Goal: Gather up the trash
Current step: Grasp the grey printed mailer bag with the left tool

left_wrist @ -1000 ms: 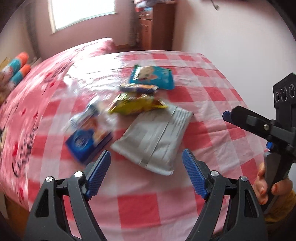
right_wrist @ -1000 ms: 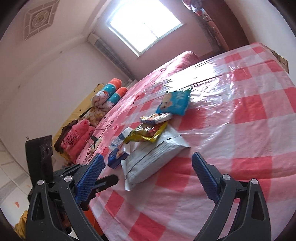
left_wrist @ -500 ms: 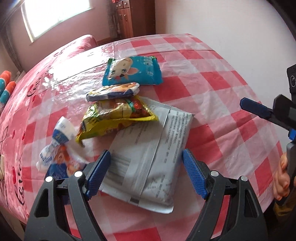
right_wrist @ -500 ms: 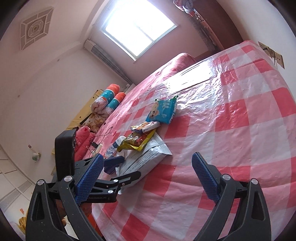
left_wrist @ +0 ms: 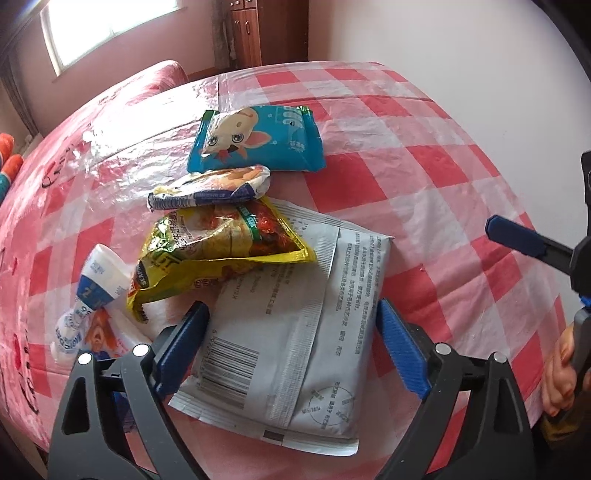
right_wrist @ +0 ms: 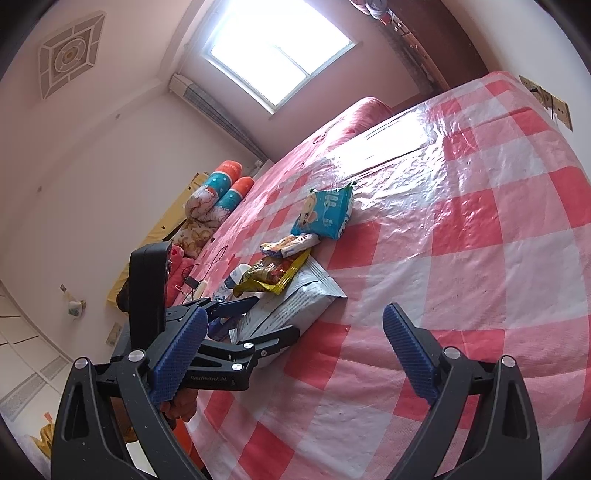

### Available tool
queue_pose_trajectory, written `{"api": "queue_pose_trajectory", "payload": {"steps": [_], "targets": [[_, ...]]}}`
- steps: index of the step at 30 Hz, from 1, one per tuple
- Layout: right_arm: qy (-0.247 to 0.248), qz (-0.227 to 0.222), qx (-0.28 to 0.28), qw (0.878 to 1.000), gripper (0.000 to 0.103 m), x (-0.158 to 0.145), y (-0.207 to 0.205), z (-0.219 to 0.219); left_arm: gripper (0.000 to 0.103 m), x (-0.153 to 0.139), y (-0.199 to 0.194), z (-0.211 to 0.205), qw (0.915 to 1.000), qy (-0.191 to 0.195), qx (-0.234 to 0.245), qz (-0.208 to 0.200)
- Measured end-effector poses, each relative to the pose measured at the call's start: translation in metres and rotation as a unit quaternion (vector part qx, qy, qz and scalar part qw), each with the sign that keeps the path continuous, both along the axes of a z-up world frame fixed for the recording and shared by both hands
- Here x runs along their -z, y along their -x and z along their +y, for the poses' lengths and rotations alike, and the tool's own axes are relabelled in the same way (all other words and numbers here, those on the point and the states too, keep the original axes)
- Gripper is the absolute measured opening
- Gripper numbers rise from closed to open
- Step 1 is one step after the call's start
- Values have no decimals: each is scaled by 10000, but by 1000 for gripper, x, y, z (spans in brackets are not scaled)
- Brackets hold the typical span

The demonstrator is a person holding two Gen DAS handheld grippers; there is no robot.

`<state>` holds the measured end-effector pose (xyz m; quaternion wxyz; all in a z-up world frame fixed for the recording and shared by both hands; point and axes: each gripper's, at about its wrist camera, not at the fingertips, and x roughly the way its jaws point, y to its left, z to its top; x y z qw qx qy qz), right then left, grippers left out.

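Observation:
Several pieces of trash lie on a red-and-white checked tablecloth (left_wrist: 424,158). A large grey-white printed bag (left_wrist: 295,325) lies nearest, seen also in the right wrist view (right_wrist: 295,306). On it rests a yellow snack wrapper (left_wrist: 218,251), then a small white-blue wrapper (left_wrist: 210,188), a blue cartoon pack (left_wrist: 258,140) and a white-blue crumpled wrapper (left_wrist: 96,288) at the left. My left gripper (left_wrist: 291,339) is open, its fingers on either side of the grey bag's near end. My right gripper (right_wrist: 295,354) is open and empty above the cloth, right of the trash.
The table's right edge runs along a white wall (left_wrist: 443,55). A wooden cabinet (left_wrist: 258,33) and a window (right_wrist: 280,51) stand at the far end. Rolled bedding (right_wrist: 221,195) and a cable (right_wrist: 207,266) lie on the bed to the left.
My left gripper has moved forward and down over the trash, so its open fingers now straddle the grey bag. The right gripper has drifted slightly and stays open.

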<state>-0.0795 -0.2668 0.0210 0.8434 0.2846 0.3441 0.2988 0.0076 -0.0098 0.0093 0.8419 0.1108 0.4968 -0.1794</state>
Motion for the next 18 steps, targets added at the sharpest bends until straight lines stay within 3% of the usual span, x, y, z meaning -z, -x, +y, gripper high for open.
{"api": "queue_pose_trajectory", "payload": {"steps": [10, 18], "targets": [[-97, 83, -103, 9999, 95, 2, -1, -3, 80, 0, 10, 3, 9995, 163, -232, -135], [-111, 149, -112, 9998, 95, 4, -6, -3, 78, -3, 38, 3, 9984, 421, -378, -45]]}}
